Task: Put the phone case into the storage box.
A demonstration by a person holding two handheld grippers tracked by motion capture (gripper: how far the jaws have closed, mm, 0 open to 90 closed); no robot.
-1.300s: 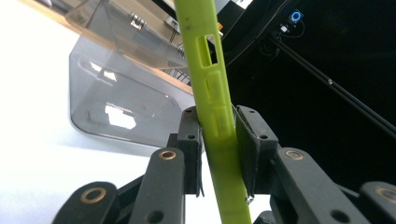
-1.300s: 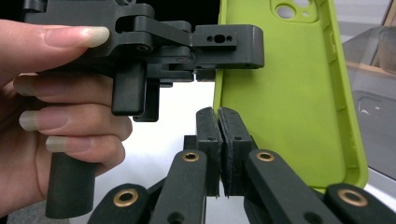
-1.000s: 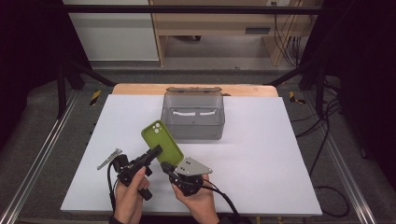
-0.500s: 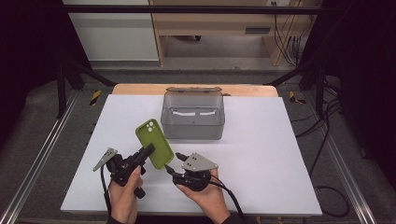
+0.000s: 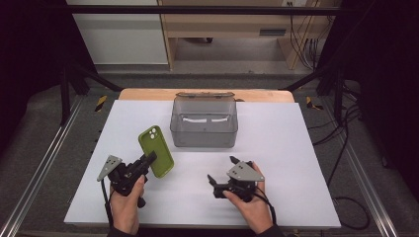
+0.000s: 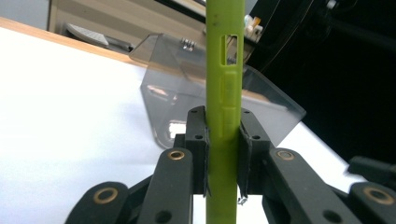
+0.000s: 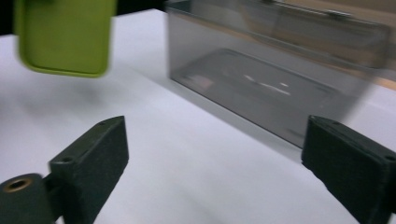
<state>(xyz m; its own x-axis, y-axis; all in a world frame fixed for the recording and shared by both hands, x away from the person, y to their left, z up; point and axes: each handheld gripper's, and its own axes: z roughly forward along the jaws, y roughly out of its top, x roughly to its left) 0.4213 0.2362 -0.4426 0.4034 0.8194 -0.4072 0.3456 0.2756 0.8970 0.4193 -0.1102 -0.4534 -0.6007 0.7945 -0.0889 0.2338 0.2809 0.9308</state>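
A lime-green phone case (image 5: 156, 150) is held up on edge over the white table's (image 5: 296, 148) left front. My left gripper (image 5: 150, 159) is shut on its lower part, and in the left gripper view both pads press on the case's side (image 6: 224, 93). My right gripper (image 5: 221, 169) hovers low over the table, to the right of the case and apart from it. Its jaws have just been opening and now stand wide with nothing between them (image 7: 217, 140). The case (image 7: 65, 37) shows at the upper left of the right gripper view.
A clear grey plastic box (image 5: 204, 123) stands at the table's back middle with its lid tipped open behind it. It lies ahead of both grippers (image 6: 173, 93) (image 7: 280, 93). A wooden strip (image 5: 148, 94) runs along the far edge.
The right gripper has drawn away from the case's lower end, moved right and opened its jaws. The left gripper has shifted the case slightly left.
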